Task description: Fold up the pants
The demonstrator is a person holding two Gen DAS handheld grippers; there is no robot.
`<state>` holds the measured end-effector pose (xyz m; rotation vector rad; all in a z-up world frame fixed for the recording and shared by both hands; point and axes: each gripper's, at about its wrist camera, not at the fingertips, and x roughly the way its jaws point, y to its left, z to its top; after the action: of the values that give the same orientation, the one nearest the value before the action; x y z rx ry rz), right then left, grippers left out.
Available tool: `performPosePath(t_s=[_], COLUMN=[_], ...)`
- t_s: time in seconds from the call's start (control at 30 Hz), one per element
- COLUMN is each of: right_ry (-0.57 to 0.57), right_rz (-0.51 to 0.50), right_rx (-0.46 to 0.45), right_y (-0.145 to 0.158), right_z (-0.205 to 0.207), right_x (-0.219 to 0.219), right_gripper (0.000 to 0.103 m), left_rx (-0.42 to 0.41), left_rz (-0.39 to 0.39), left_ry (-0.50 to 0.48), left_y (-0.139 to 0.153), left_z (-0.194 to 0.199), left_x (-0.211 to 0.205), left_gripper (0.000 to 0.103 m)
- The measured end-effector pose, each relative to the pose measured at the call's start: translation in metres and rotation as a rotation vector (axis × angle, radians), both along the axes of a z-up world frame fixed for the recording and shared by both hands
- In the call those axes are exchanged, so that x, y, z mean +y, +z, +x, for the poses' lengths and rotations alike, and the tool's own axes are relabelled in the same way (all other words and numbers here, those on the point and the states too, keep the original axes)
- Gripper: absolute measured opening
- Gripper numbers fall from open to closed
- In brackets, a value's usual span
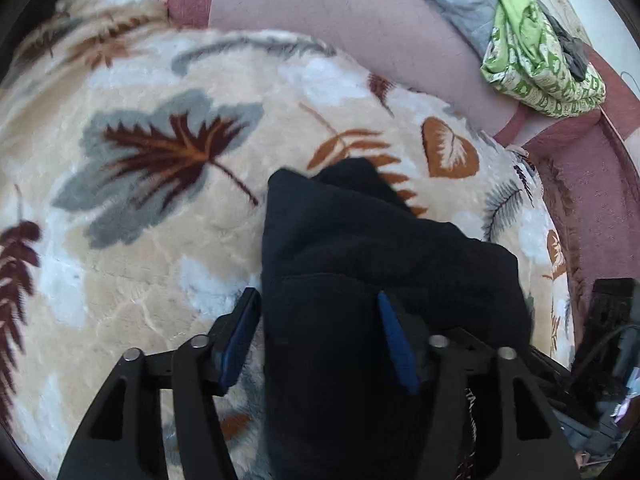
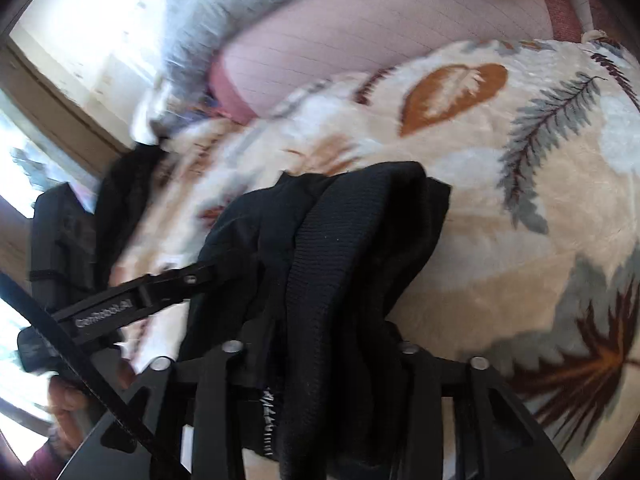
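Pants (image 1: 360,248) bunched on leaf-print blanket (image 1: 140,240) (plush); left claw (image 1: 320,332) spread, right claw (image 2: 320,344) hidden, unclear.

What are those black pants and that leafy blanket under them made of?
The black pants look like a matte knit, maybe cotton jersey: fine ribbing shows on one fold. The leaf-print blanket looks like plush fleece, with a soft, slightly shiny, creased pile.

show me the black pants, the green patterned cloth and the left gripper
black pants (image 1: 360,248), left wrist view, on the bunched fabric above the fingers
green patterned cloth (image 1: 536,60), left wrist view, on the middle of the crumpled bundle
left gripper (image 1: 318,300), left wrist view, midway between the blue fingertips, over the pants
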<state>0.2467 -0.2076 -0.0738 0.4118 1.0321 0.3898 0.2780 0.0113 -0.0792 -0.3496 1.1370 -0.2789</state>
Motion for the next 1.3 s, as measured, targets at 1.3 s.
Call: performPosePath(t_s=[1.3], right_ry=[-0.203], right_rz=[-0.004], right_rx=[-0.193], right_y=[0.053], right_z=[-0.269], right_x=[-0.009], right_gripper=[0.076], left_rx=[-0.424], left_rz=[0.157], left_ry=[0.131], left_y=[0.135], left_z=[-0.331], left_x=[0.011], left_gripper=[0.077])
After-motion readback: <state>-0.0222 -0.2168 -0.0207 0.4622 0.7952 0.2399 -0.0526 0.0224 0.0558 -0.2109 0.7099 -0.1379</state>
